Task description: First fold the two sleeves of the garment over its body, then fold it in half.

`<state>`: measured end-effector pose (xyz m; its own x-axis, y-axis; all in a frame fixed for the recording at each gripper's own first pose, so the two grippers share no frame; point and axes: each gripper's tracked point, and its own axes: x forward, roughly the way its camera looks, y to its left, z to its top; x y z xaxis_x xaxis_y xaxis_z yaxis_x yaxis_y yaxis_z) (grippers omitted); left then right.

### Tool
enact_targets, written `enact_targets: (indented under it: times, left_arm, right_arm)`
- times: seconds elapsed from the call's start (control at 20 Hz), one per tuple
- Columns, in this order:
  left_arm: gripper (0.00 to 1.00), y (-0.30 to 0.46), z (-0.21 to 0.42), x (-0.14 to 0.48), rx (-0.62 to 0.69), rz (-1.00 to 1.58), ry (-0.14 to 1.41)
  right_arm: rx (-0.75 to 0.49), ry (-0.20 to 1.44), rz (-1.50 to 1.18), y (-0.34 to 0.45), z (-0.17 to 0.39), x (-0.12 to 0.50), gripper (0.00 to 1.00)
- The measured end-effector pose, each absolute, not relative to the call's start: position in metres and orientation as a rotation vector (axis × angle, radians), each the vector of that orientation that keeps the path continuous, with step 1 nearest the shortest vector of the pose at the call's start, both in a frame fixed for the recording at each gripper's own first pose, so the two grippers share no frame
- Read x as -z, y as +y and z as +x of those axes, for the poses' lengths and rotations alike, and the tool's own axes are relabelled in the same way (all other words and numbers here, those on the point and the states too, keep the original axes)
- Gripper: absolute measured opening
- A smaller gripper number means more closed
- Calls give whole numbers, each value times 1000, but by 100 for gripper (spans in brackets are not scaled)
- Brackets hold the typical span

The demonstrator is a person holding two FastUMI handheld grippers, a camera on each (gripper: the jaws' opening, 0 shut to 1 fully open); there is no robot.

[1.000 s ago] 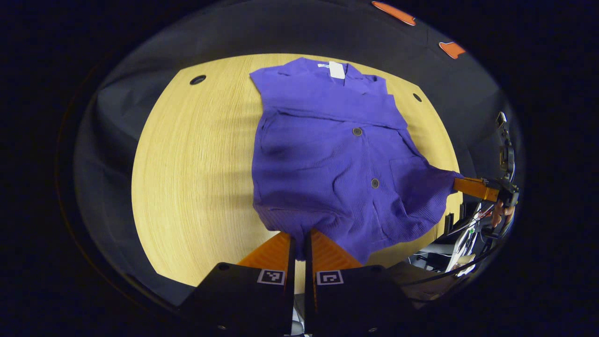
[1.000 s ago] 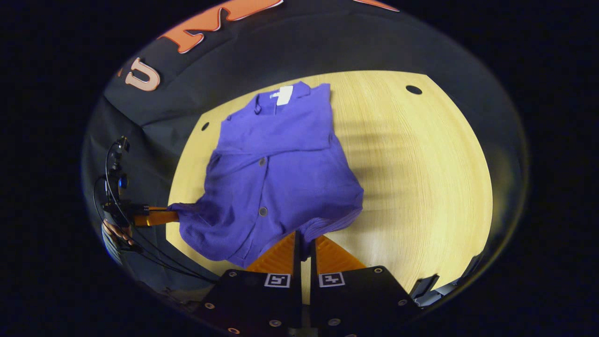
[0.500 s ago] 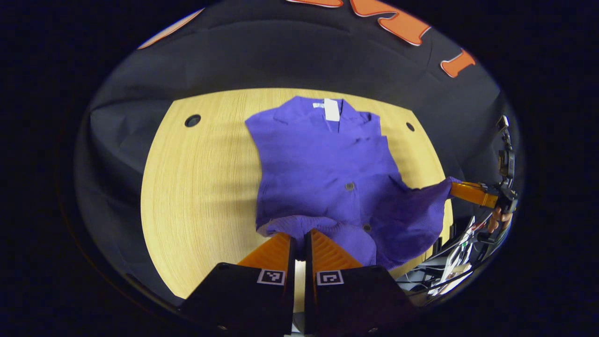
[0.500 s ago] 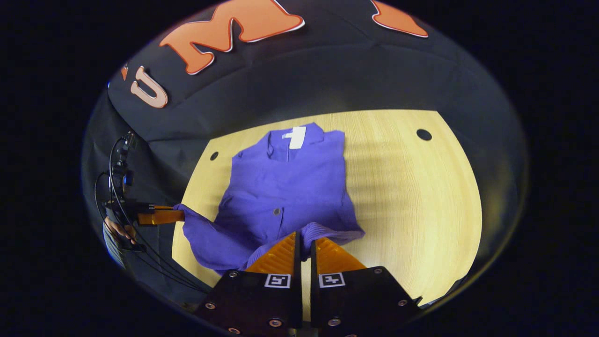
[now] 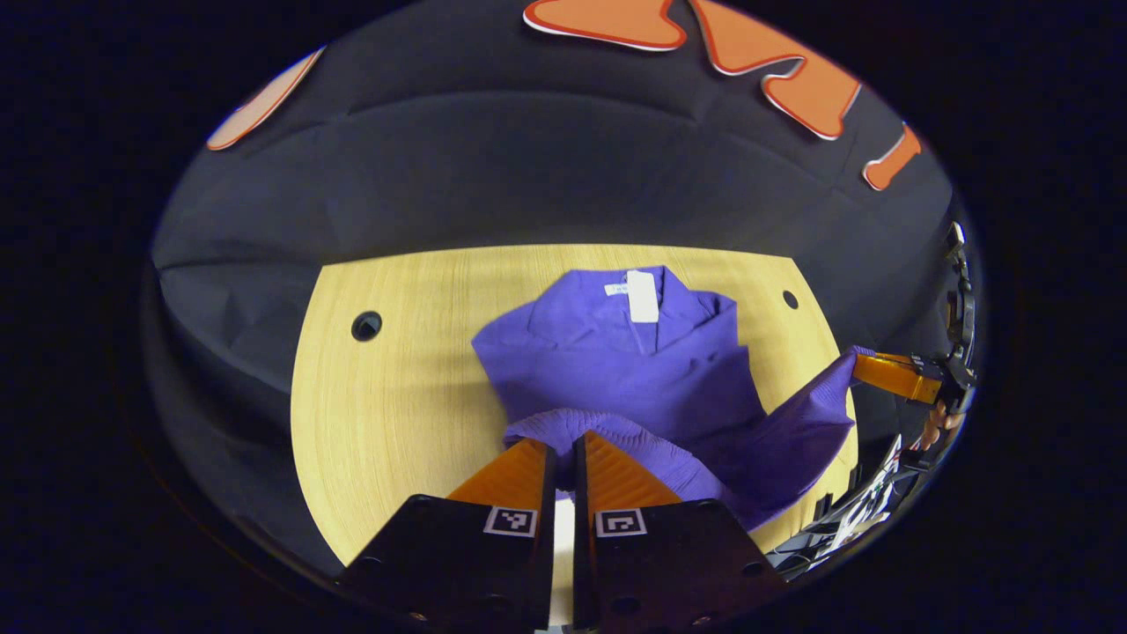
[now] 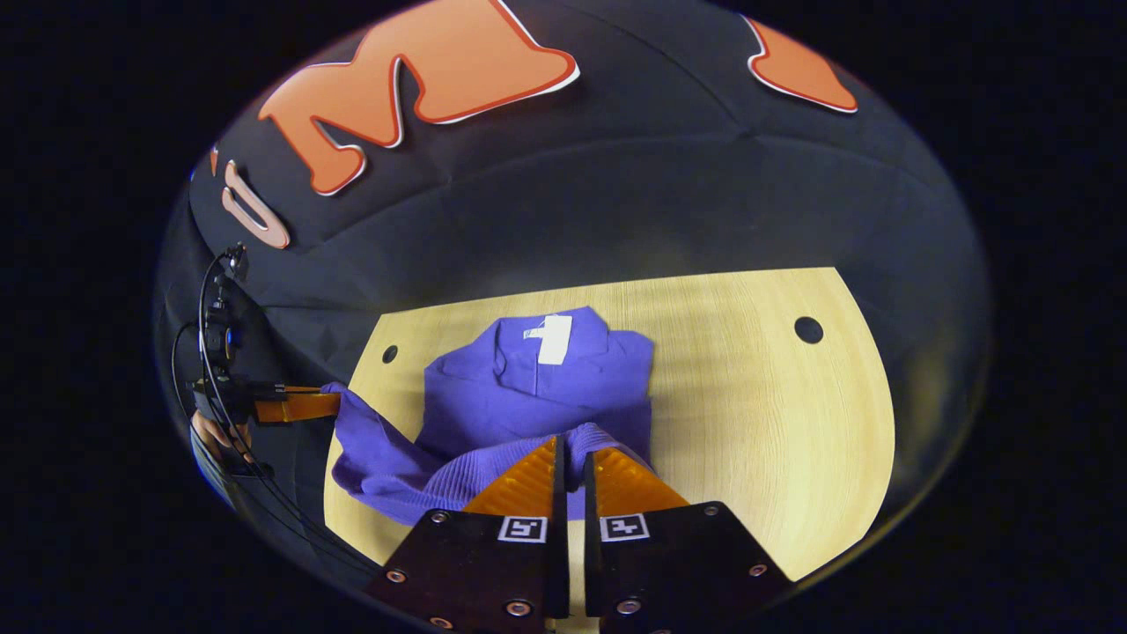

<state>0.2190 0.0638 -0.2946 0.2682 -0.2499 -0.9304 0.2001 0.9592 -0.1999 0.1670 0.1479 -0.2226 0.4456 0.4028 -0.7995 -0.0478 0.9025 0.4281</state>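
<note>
Since a second ago both hem corners have been carried toward the collar; left gripper [image 5: 562, 445] and right gripper [image 6: 572, 451], jaws pinching the purple garment [image 5: 634, 370], seemingly aloft over the worktop [image 5: 396, 414]; uneven travel could skew the fold.

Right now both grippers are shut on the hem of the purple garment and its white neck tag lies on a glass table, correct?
Not quite: the table is light wood, not glass, as the left gripper view shows. The rest holds: the left gripper and right gripper are each shut on the hem of the purple garment, with its white neck tag at the far end.
</note>
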Motion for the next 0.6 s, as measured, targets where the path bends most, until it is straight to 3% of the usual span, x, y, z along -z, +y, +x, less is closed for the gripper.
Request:
enact_targets:
  times: [0.3,0.6]
  left_arm:
    - [10,62,295,312,279,56,1195]
    - [10,74,359,333,174,214,1057]
  right_arm:
    - [-256,1057,372,147,233,239,7]
    - [-185,1014,455,139,289,264,7]
